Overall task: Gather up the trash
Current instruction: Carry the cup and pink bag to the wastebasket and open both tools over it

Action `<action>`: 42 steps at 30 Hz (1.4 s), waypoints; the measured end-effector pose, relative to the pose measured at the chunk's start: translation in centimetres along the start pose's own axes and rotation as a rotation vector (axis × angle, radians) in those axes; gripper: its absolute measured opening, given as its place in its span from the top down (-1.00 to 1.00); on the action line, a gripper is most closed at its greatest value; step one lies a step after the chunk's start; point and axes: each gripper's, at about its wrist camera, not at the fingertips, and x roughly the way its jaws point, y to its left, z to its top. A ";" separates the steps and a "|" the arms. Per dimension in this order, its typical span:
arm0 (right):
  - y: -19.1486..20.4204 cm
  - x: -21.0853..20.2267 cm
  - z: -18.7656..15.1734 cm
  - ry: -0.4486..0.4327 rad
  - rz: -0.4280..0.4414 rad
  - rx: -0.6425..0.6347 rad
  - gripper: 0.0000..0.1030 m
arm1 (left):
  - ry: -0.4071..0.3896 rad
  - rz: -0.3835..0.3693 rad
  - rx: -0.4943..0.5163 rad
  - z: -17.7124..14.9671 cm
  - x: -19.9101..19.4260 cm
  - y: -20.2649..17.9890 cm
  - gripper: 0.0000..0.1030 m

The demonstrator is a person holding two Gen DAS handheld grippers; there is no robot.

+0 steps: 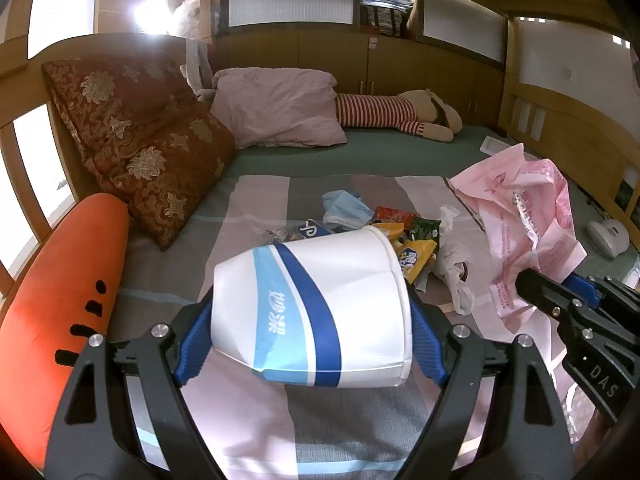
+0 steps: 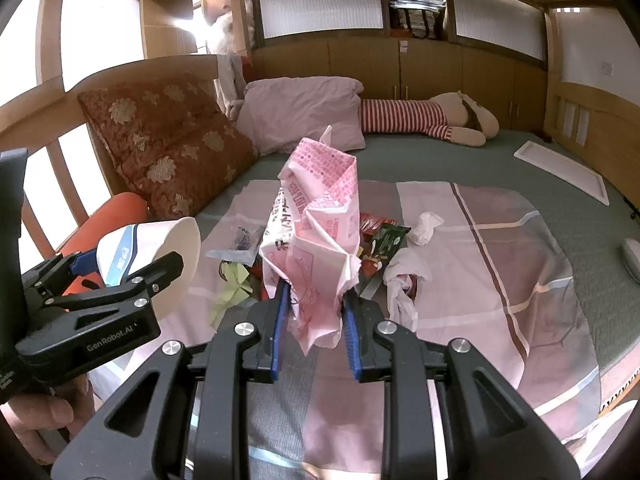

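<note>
Bed first, with trash pile in the middle. Pink bag pinched in right tool: soft, light, maybe slippery. Paper cup squeezed sideways in left tool: light, easy to crush; best held gently by its sides.

Daylight is pouring in from the upper left of both frames, where a window is blowing out to pure white glare. The rest of the room is sitting in soft, even, slightly warm light, with faint shadows falling under the grippers at the bottom. Fisheye distortion is bending the straight wooden beams into curves near the edges, and dark vignetting is creeping into the corners. Focus is holding reasonably sharp throughout.
</note>
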 end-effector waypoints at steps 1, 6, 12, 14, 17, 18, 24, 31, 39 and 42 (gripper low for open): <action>0.0 0.0 0.0 -0.001 0.001 0.001 0.51 | -0.001 0.003 0.001 0.0 -0.1 -0.1 -0.60; -0.7 -0.7 0.2 -0.022 0.000 0.015 0.50 | 0.003 -0.001 0.005 -0.1 0.3 -0.2 -0.60; -4.2 -6.2 -0.4 -0.119 -0.024 0.073 0.50 | 0.004 -0.019 0.027 -0.5 0.3 -0.5 -0.60; -6.0 -9.0 -1.7 -0.139 -0.074 0.083 0.50 | 0.006 -0.034 0.033 -0.6 0.1 -0.6 -0.60; -9.4 -13.0 -4.7 -0.121 -0.176 0.095 0.50 | 0.000 -0.047 0.044 -0.7 -0.2 -0.7 -0.60; -11.2 -14.5 -6.3 -0.100 -0.231 0.111 0.50 | 0.000 -0.052 0.047 -0.7 -0.3 -0.8 -0.60; -17.6 -18.6 -13.6 0.042 -0.410 0.199 0.49 | 0.005 -0.103 0.079 -1.0 -0.4 -2.4 -0.60; -22.7 -20.2 -19.6 0.132 -0.498 0.337 -0.13 | 0.075 -0.329 0.194 -2.8 -2.1 -10.1 -0.60; -24.5 -28.5 -16.0 -0.198 -0.541 0.438 -0.43 | 0.199 -0.728 0.385 -6.2 -10.0 -28.5 -0.60; -24.6 -30.8 -14.7 -0.274 -0.537 0.446 -0.44 | 0.259 -0.828 0.472 -8.0 -11.5 -34.3 -0.61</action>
